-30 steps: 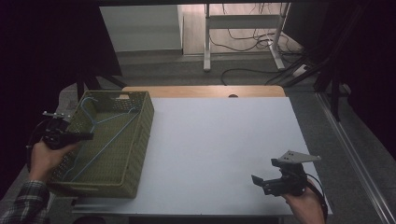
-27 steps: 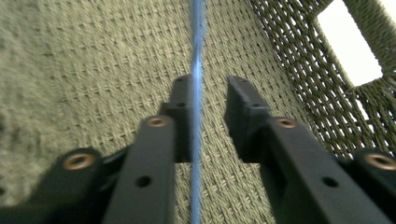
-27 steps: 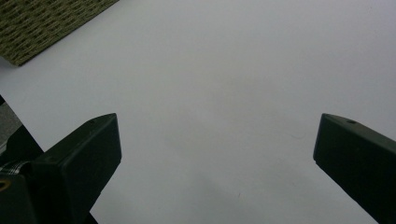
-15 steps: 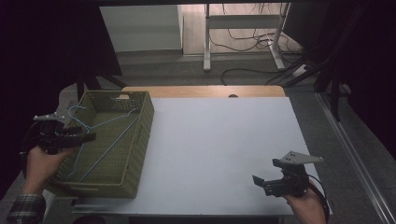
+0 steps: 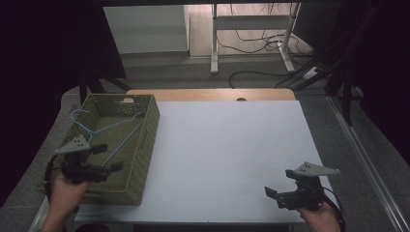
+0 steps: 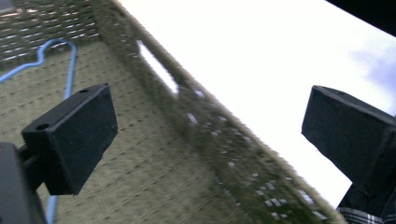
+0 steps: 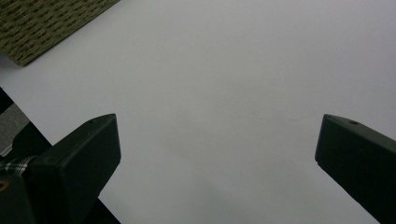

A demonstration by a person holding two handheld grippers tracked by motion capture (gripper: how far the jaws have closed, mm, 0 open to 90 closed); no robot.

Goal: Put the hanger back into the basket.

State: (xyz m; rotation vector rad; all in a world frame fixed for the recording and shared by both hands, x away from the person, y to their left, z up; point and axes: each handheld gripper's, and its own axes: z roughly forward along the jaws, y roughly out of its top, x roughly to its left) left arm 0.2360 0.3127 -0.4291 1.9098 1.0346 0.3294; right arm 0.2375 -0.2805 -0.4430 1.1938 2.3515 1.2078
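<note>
Left tool point(image 5: 110, 158) is hovering over the near end of the green basket point(image 5: 145, 145) at approx 8 o'clock on the white worktop point(image 5: 227, 154), jaws just been opening, now standing wide w/ nothing btwn them. Blue hanger point(image 5: 109, 126) is lying inside the basket, toward 10 o'clock, apart from the tool. Right tool point(image 5: 271, 193) is sitting at approx 5 o'clock over bare worktop, jaws wide, gripping nothing.

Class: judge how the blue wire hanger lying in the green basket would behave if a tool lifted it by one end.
The blue wire hanger looks thin, so it is probably light and somewhat springy. Its open frame would likely swing or twist. Its hook may snag the woven green basket.
</note>
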